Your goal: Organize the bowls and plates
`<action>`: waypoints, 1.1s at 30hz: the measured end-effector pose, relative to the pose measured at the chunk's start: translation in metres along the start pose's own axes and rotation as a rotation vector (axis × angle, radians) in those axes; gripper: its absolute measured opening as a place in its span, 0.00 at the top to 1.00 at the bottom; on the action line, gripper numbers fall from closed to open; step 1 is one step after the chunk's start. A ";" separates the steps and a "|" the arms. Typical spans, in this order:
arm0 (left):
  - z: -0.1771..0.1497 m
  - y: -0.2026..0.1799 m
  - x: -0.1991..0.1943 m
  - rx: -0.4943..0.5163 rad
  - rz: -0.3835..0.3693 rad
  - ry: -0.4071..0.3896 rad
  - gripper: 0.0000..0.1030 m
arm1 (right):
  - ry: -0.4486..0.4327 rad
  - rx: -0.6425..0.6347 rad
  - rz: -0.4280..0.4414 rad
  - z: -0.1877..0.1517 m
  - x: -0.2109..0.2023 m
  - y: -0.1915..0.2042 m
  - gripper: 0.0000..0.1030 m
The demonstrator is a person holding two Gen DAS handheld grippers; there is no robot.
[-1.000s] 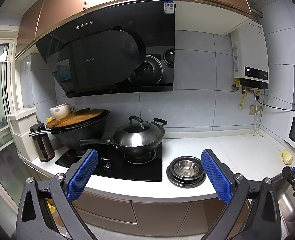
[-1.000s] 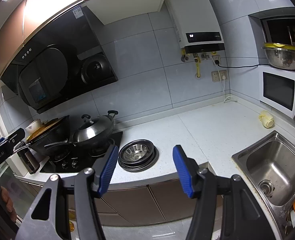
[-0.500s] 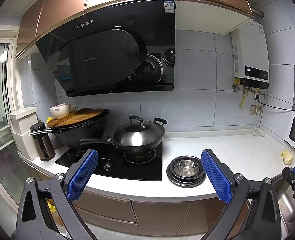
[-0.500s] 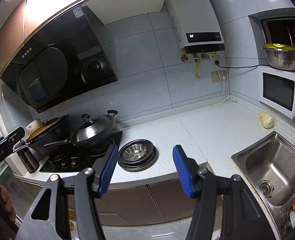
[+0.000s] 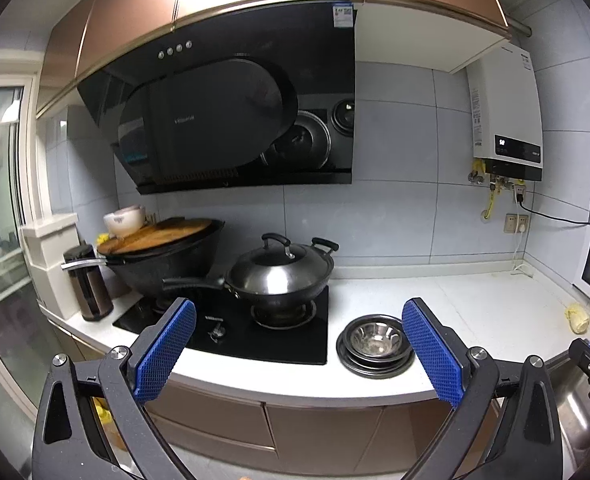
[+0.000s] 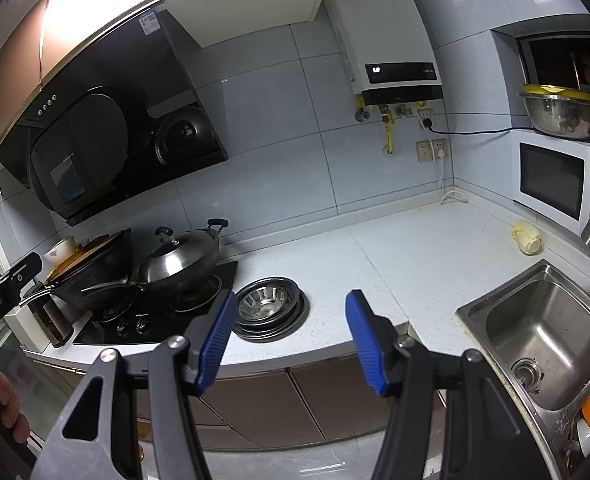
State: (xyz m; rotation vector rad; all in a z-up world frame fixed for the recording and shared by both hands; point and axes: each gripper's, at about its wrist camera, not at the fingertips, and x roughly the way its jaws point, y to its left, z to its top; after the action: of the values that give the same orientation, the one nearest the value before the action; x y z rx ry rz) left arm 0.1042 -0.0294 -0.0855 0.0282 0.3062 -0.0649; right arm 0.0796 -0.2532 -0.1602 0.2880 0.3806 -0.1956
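Observation:
A stack of steel bowls on dark plates [image 5: 375,345] sits on the white counter just right of the stove; it also shows in the right wrist view [image 6: 270,307]. My left gripper [image 5: 298,350] is open and empty, held in front of the counter edge, well short of the stack. My right gripper [image 6: 289,336] is open and empty, also in front of the counter, with the stack just beyond its left finger. White bowls [image 5: 124,219] rest on a wooden board over the far wok.
A lidded wok [image 5: 281,270] and a large black wok [image 5: 167,256] stand on the black stove [image 5: 231,330]. A steel sink [image 6: 543,332] is at the right, a microwave [image 6: 555,180] behind it. A yellowish lump [image 6: 527,237] lies on the counter. A dark thermos [image 5: 89,282] stands far left.

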 end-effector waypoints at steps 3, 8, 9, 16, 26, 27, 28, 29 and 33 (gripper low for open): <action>-0.001 0.003 0.005 -0.024 -0.019 0.023 0.01 | 0.000 -0.005 -0.007 0.000 0.001 0.000 0.46; -0.005 0.003 0.010 -0.041 -0.051 0.044 0.01 | 0.001 -0.004 -0.019 -0.001 0.002 -0.002 0.46; -0.005 0.003 0.012 -0.044 -0.052 0.054 0.01 | 0.001 -0.002 -0.021 -0.001 0.003 -0.003 0.46; -0.009 0.000 0.015 -0.040 -0.037 0.054 0.01 | -0.006 -0.012 -0.028 0.000 0.003 -0.001 0.46; -0.011 0.001 0.020 -0.057 -0.029 0.079 0.01 | -0.006 -0.029 -0.040 -0.001 0.006 0.002 0.46; -0.012 0.001 0.021 -0.061 -0.032 0.084 0.01 | -0.006 -0.032 -0.040 -0.001 0.006 0.002 0.46; -0.012 0.002 0.022 -0.063 -0.033 0.088 0.01 | -0.007 -0.035 -0.041 -0.001 0.006 0.002 0.46; -0.012 0.001 0.023 -0.063 -0.031 0.090 0.01 | -0.008 -0.037 -0.040 -0.001 0.006 0.002 0.46; -0.014 -0.003 0.021 -0.041 -0.035 0.073 0.01 | -0.005 -0.040 -0.040 -0.002 0.008 0.001 0.46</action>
State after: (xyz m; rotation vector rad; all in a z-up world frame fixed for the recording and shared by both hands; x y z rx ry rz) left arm 0.1197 -0.0328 -0.1050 -0.0158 0.3813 -0.0922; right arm 0.0871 -0.2527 -0.1647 0.2402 0.3851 -0.2272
